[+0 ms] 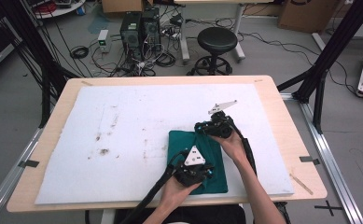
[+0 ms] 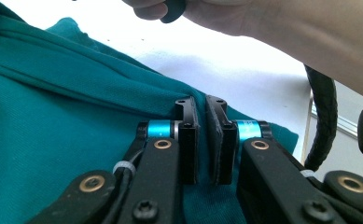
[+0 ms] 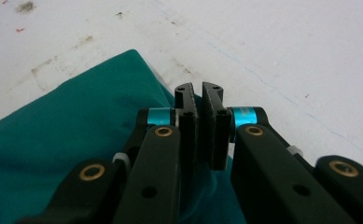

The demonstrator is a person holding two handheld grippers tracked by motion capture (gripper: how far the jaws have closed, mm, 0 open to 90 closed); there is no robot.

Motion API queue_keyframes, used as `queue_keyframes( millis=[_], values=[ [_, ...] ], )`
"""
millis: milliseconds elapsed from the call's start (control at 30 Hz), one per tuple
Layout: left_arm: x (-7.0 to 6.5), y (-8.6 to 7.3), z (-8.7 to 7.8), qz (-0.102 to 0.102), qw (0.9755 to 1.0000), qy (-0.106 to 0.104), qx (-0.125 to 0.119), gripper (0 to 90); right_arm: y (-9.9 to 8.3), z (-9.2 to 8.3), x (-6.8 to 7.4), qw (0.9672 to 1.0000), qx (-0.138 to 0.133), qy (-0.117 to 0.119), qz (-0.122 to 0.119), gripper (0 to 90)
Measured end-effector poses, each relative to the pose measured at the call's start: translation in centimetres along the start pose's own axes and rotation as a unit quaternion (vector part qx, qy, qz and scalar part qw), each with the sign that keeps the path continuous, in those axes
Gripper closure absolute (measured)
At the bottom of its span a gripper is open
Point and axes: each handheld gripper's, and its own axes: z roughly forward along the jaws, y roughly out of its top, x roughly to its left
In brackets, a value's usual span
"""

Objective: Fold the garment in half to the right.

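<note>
Green cloth (image 1: 198, 161) near table edge (image 1: 170, 201)

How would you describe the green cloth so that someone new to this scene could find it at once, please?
Start from the wooden table and the stained white mat that covers most of it. Near the mat's front edge, right of centre, lies the folded teal cloth, with the left gripper and right gripper on it. It is the mat's one coloured thing.

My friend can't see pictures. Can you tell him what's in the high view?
A person's two hands each press a black two-jaw gripper onto a folded teal cloth on a white stained mat over a wooden table. The left gripper sits at the cloth's near edge, the right gripper at its far corner.
</note>
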Motion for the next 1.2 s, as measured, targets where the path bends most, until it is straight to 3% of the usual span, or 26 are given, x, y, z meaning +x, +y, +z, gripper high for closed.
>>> queue_keyframes(
  millis=[667, 867, 1067, 1200],
  values=[
    [-0.4, 0.5, 0.8, 0.001, 1.0000, -0.003, 0.007, 83.1, -0.7, -0.5, -0.6, 1.0000, -0.001, -0.009, 0.003, 84.8],
    [-0.4, 0.4, 0.9, 0.007, 0.9998, -0.016, 0.012, 76.6, -0.8, -0.7, -0.7, 0.9998, 0.001, -0.017, 0.009, 79.9],
    [-0.1, 0.7, -0.2, 0.004, 0.9998, -0.019, -0.008, 66.7, -1.1, -1.9, -1.1, 0.9987, -0.013, -0.035, 0.035, 71.2],
    [0.6, 1.0, -1.8, -0.001, 0.9994, -0.007, -0.032, 63.5, -1.2, -3.0, -1.3, 0.9975, -0.030, -0.042, 0.048, 69.1]
  ],
)
